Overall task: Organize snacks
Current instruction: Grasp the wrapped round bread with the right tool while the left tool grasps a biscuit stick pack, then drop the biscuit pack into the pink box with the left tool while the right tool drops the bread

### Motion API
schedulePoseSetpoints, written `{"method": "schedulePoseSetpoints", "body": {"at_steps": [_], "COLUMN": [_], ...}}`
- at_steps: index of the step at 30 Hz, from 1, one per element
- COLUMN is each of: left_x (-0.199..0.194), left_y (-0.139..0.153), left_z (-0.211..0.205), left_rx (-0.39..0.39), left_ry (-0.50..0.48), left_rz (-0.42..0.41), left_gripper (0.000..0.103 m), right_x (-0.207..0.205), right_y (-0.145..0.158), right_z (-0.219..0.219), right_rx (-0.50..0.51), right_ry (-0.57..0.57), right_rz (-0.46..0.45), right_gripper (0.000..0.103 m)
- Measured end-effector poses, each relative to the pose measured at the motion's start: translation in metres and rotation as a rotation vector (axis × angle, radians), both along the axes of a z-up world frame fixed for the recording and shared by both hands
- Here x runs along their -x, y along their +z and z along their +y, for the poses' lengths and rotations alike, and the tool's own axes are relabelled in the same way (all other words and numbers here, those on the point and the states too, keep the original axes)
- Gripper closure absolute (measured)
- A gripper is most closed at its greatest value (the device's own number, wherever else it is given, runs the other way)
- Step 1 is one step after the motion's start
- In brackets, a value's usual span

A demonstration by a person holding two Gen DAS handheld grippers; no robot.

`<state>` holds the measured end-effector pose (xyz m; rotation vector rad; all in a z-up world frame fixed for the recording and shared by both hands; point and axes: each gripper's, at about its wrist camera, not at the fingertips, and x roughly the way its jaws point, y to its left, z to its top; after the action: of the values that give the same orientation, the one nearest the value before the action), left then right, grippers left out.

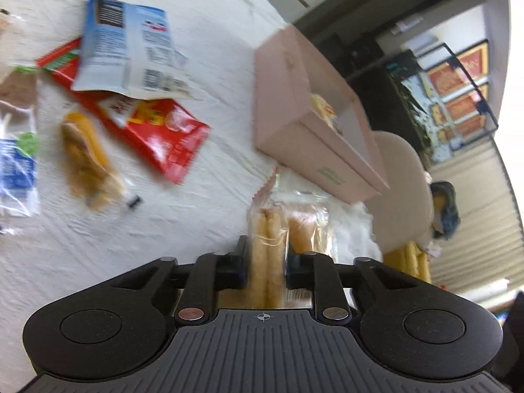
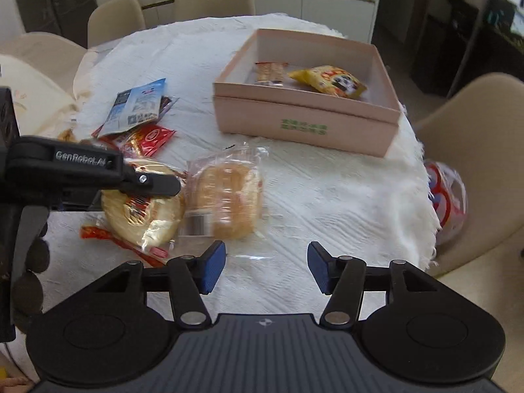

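Left gripper point(image 1: 267, 262) clamped narrow on a clear-wrapped round flat pastry point(image 1: 267, 255), seen edge-on in the left wrist view as pale doughy layers between the black fingers; pads themselves hidden behind the wrapper. Same pastry point(image 2: 140, 203) in the right wrist view under the left gripper's point(image 2: 160, 186) black finger, near the table's front left edge, its far side covered by the tool. Just beside it, touching wrapper to wrapper, a clear-bagged golden bun point(image 2: 226, 196), label blurred and unreadable.

Right gripper point(image 2: 266, 267) hanging above bare white textured tablecloth point(image 2: 327, 196), blue pads apart at middling width, nothing between them.

Farther out toward the table's left edge, a heap: light blue and white foil pouch point(image 1: 124, 46) lying over a red snack packet point(image 1: 157, 124), printing smeared by motion. Beside these a yellow-brown wrapped snack point(image 1: 85, 157), contents hard to make out, and a blue and white packet point(image 1: 16, 170) cut off by the left wrist frame.

At the table's far right edge, an open pale pink cardboard box point(image 2: 304, 121), holding a yellow snack bag point(image 2: 330, 80) and a small orange-striped packet point(image 2: 270, 72). Beige chairs point(image 2: 475, 150) around the table, partly cut off.
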<state>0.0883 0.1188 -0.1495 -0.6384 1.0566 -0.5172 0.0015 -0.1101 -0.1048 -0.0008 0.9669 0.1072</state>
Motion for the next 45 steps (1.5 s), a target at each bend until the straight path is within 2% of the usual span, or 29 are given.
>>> {"method": "schedulePoseSetpoints", "body": {"at_steps": [2,3,5,8,10,13,15,16,17,21,25,28,31,34,37,39,40,42,44,45], "left_x": [0.009,0.016,0.031,0.046,0.055,0.066,0.070,0.071,0.072,0.068,0.059,0.028,-0.021,-0.078,-0.129,-0.155,-0.166,-0.181,-0.185,-0.182], "left_y": [0.006,0.011,0.021,0.032,0.042,0.056,0.063,0.065,0.066,0.061,0.066,0.095,0.131,0.143,0.131,0.112,0.100,0.075,0.061,0.060], "left_z": [0.003,0.006,0.015,0.025,0.024,0.027,0.025,0.024,0.022,0.005,-0.007,-0.010,-0.019,-0.037,-0.063,-0.081,-0.089,-0.099,-0.092,-0.082], "left_rx": [-0.027,-0.060,-0.111,-0.157,-0.226,-0.251,-0.252,-0.250,-0.243,-0.196,-0.121,-0.029,-0.025,0.003,0.087,0.131,0.126,0.056,-0.006,0.000], "left_ry": [-0.009,-0.011,0.000,0.016,0.022,0.015,-0.002,-0.015,-0.035,-0.140,-0.217,-0.230,-0.205,-0.157,-0.119,-0.110,-0.106,-0.080,-0.032,-0.011], "left_rz": [-0.013,-0.027,-0.044,-0.028,-0.028,-0.044,-0.053,-0.053,-0.048,-0.011,-0.007,-0.065,-0.170,-0.212,-0.166,-0.128,-0.114,-0.105,-0.090,-0.083], "left_gripper": [0.080,0.080,0.080,0.081,0.081,0.081,0.081,0.081,0.081,0.081,0.081,0.080,0.080,0.080,0.080,0.079,0.078,0.076,0.076,0.076], "right_x": [0.000,-0.002,-0.013,-0.033,-0.048,-0.066,-0.064,-0.060,-0.056,-0.034,-0.018,-0.012,-0.013,-0.016,-0.024,-0.028,-0.030,-0.031,-0.040,-0.045], "right_y": [0.006,0.007,0.006,-0.003,-0.015,-0.033,-0.034,-0.031,-0.027,-0.005,0.023,0.048,0.071,0.082,0.080,0.076,0.074,0.070,0.066,0.066], "right_z": [-0.006,-0.007,-0.001,0.015,0.024,0.028,0.026,0.024,0.022,0.010,-0.012,-0.032,-0.048,-0.056,-0.059,-0.060,-0.061,-0.064,-0.069,-0.073], "right_rx": [-0.046,-0.065,-0.079,-0.054,-0.046,-0.060,-0.099,-0.115,-0.118,-0.089,-0.084,-0.084,-0.088,-0.076,-0.056,-0.052,-0.052,-0.053,-0.054,-0.060], "right_ry": [-0.007,-0.009,0.011,0.064,0.081,0.076,0.070,0.077,0.090,0.110,0.071,0.010,-0.045,-0.069,-0.077,-0.072,-0.066,-0.057,-0.064,-0.069], "right_rz": [-0.027,-0.035,-0.028,-0.017,0.008,0.070,0.083,0.079,0.081,0.067,0.033,-0.013,-0.049,-0.080,-0.080,-0.075,-0.074,-0.071,-0.054,-0.049], "right_gripper": [0.024,0.022,0.022,0.022,0.022,0.022,0.028,0.042,0.049,0.050,0.050,0.050,0.050,0.050,0.050,0.050,0.050,0.050,0.050,0.050]}}
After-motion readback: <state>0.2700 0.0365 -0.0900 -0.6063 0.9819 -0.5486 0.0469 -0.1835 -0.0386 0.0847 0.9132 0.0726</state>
